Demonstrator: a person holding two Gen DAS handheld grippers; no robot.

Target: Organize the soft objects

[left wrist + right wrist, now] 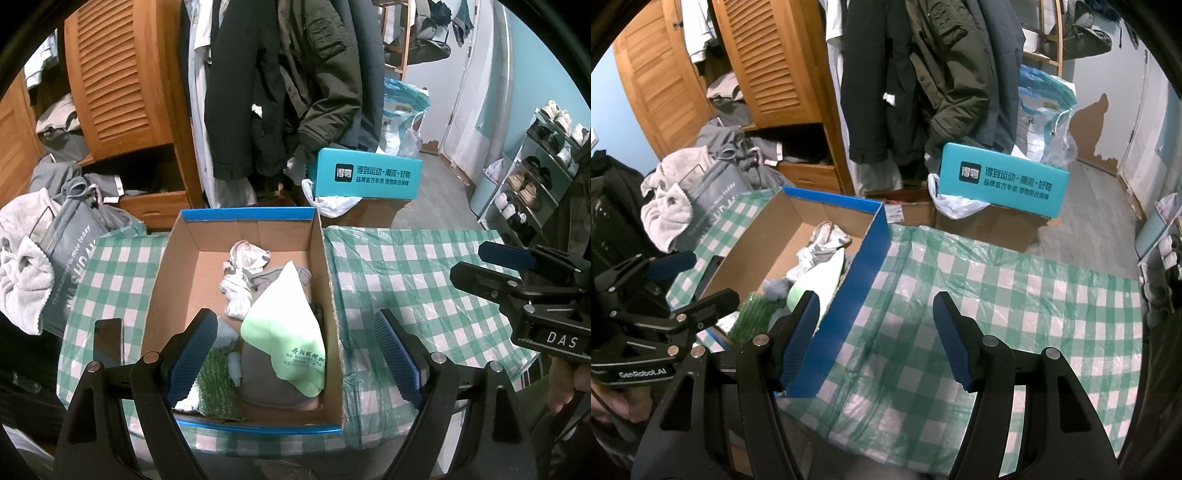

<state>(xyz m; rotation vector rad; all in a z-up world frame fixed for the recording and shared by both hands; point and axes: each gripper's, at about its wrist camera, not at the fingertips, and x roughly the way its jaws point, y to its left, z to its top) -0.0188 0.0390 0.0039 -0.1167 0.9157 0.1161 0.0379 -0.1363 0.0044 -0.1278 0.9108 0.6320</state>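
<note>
A cardboard box (247,214) with a blue rim stands on the green checked tablecloth (406,280). In it lie a light green cloth (291,325) on a grey cloth (269,384), a dark green textured cloth (218,384) and crumpled white cloths (240,291). My left gripper (295,354) hangs open over the box's near end with nothing between its fingers. My right gripper (875,332) is open and empty above the tablecloth (997,314), just right of the box's blue wall (849,295). The light green cloth (816,284) and the dark green cloth (757,314) show over that wall.
A teal printed box (369,173) sits on a carton behind the table. A grey laundry bag (70,251) draped with a pale towel stands at the left. Hanging coats (280,92) and a wooden wardrobe (122,74) fill the back. A shoe rack (535,177) lines the right wall.
</note>
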